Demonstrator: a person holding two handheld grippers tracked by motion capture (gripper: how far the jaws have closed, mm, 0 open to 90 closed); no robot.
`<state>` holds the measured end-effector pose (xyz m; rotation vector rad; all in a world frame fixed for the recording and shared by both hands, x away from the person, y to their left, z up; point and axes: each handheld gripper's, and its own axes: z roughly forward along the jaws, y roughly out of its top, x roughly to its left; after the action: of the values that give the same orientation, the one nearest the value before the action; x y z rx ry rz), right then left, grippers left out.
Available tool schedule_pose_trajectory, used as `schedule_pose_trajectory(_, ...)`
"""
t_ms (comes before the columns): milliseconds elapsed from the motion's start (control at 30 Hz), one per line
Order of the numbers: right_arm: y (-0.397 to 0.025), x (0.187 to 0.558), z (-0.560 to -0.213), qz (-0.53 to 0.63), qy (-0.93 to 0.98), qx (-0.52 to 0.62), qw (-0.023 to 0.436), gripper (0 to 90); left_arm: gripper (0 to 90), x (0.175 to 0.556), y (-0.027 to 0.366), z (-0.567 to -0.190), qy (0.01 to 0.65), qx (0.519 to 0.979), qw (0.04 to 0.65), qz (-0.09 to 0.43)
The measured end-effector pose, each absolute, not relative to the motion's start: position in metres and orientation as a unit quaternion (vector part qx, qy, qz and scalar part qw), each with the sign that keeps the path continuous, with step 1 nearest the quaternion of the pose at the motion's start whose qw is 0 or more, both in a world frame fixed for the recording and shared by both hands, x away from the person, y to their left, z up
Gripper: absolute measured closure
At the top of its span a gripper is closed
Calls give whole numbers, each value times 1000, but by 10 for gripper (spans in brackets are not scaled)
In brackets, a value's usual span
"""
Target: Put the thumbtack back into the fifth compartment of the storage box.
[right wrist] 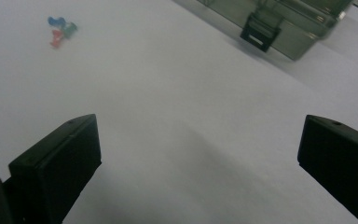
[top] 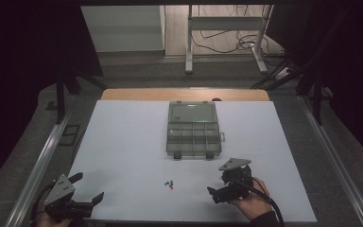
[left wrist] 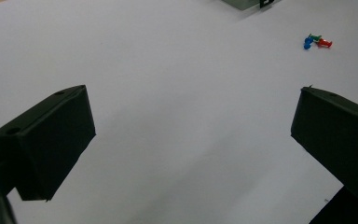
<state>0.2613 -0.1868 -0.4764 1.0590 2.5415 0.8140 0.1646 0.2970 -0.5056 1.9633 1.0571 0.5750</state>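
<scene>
- worktop (top: 123, 142) — smooth matt white sheet, wood edge at the far side
- organiser box (top: 192, 130) — translucent grey plastic, slightly glossy
- left claw (left wrist: 191, 140) jaws — matt black plastic

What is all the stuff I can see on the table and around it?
box: 1, clear grey plastic with compartments, lid open, far middle of the table
pins: 3, blue, green, red, clustered near the front middle
table: 1, white top
stand: 1, white legs, on the floor beyond the table
cables: several, black, on the floor near the stand
left hand-held gripper: 1, black, open, front left
right hand-held gripper: 1, black, open, front right
</scene>
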Motion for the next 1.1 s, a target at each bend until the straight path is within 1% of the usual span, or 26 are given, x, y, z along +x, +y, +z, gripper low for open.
schedule_pose_trajectory(300, -174, 271, -476, 279, 882, 360, 122, 0, 0, 165, 297, -506, 419, 779, 407, 228)
schedule_pose_trajectory(833, -137, 292, -481, 252, 898, 346, 107, 3, 0, 164, 297, -506, 416, 779, 410, 229)
schedule_pose_trajectory(1000, -125, 298, -482, 252, 902, 338, 98, 70, 0, 164, 297, -506, 415, 780, 409, 229)
schedule_pose_trajectory(1033, -120, 299, -483, 250, 904, 335, 92, 98, 0, 164, 297, -506, 415, 780, 409, 229)
schedule_pose_trajectory(1100, -118, 300, -484, 248, 906, 332, 89, 110, 0, 164, 297, -506, 414, 780, 409, 229)
